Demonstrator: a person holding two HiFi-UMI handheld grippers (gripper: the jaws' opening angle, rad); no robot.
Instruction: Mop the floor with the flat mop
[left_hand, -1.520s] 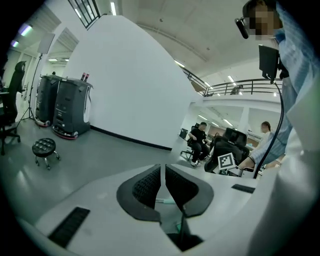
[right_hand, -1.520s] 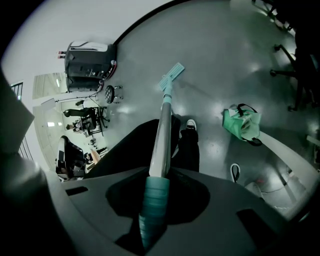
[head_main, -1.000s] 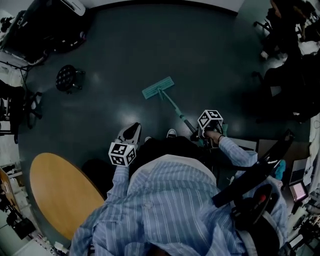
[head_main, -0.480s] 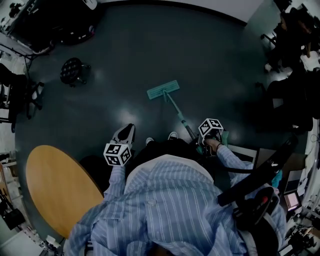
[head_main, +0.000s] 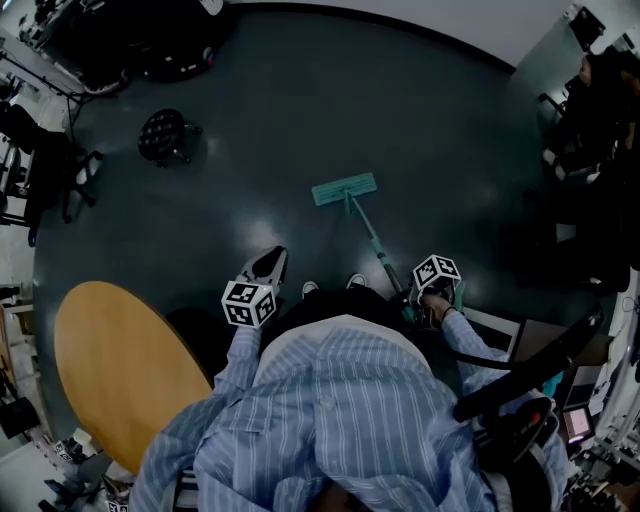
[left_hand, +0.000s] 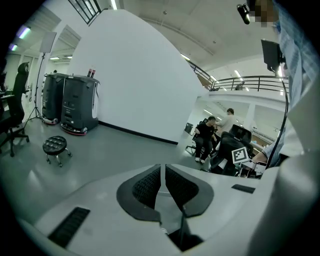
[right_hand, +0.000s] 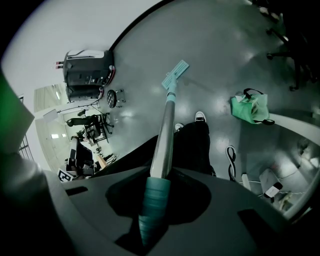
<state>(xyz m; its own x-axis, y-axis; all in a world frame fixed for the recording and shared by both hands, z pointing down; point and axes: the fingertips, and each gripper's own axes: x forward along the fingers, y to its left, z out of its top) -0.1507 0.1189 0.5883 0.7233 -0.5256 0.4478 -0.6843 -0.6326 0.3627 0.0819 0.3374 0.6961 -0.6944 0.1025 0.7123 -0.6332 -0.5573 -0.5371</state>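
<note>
One teal flat mop (head_main: 344, 189) rests its head on the glossy dark grey floor (head_main: 300, 90), ahead of two shoes (head_main: 356, 281). The right gripper (right_hand: 152, 200) clamps the mop's handle. The left gripper (left_hand: 161, 186) is closed on nothing. One black stool (head_main: 165, 135) and one round wooden worktop (head_main: 110, 380) stand to the left.

No words, numbers or brands are legible — nothing can be read here.
</note>
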